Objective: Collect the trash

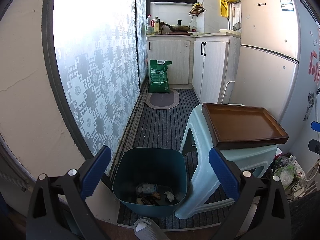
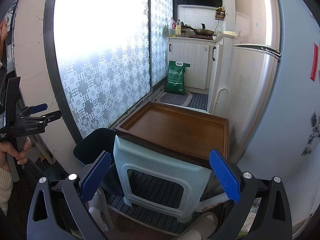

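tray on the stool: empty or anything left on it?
Empty. The brown tray on the pale green stool shows only bare wood in both views; the trash lies in the dark bin.

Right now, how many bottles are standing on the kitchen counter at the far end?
3 that can be made out: a large clear bottle with a red cap nearest the window, a yellow oil bottle beside it, and a small red-capped one right of the pan. Others may be hidden.
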Demonstrator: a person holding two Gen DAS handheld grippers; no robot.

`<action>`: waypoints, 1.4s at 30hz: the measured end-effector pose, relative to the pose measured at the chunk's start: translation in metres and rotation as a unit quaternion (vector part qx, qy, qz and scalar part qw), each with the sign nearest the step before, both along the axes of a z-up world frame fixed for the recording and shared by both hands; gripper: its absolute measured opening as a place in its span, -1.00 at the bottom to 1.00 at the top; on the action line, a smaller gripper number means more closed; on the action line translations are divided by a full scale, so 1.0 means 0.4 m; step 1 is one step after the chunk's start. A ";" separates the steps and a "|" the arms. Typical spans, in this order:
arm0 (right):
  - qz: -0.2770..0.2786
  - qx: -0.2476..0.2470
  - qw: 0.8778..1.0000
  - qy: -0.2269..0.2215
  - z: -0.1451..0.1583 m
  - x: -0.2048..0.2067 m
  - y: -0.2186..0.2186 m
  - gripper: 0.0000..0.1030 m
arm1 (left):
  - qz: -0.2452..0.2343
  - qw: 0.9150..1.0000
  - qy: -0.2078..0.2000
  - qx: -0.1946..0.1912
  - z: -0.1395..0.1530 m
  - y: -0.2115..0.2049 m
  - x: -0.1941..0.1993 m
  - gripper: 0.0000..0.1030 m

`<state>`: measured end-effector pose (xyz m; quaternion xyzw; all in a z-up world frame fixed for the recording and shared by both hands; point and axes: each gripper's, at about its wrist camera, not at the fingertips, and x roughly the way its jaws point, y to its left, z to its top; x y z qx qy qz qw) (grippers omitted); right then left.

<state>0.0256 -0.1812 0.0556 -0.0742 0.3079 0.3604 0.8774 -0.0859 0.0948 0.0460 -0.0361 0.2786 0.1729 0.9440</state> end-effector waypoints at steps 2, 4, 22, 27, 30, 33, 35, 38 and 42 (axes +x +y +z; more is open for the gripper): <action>0.000 0.000 1.000 0.000 -0.001 0.000 0.001 0.94 | 0.002 1.000 0.001 0.000 0.001 0.001 0.001 0.94; 0.000 0.000 1.000 0.000 -0.001 0.000 0.001 0.94 | 0.002 1.000 0.001 -0.001 0.002 0.003 0.002 0.94; 0.000 0.000 1.000 0.000 0.001 0.001 0.000 0.94 | 0.001 1.000 0.002 -0.001 0.000 0.002 0.002 0.94; 0.000 0.000 1.000 0.000 0.000 0.001 0.000 0.94 | -0.001 1.000 0.003 -0.002 0.000 0.004 0.003 0.94; 0.000 -0.001 1.000 0.000 0.000 0.001 0.001 0.94 | 0.000 1.000 0.003 -0.001 0.000 0.005 0.004 0.94; 0.001 -0.001 1.000 0.000 0.001 0.002 0.001 0.94 | 0.000 1.000 0.003 -0.001 0.000 0.005 0.003 0.94; 0.000 -0.001 1.000 0.000 0.000 0.001 0.002 0.94 | 0.000 1.000 0.003 -0.001 0.000 0.005 0.003 0.94; 0.000 -0.001 1.000 0.000 0.000 0.001 0.002 0.94 | -0.001 1.000 0.006 -0.007 0.000 0.007 0.005 0.94; 0.000 -0.001 1.000 0.000 0.000 0.002 0.002 0.94 | 0.002 1.000 0.005 -0.013 0.000 0.012 0.005 0.94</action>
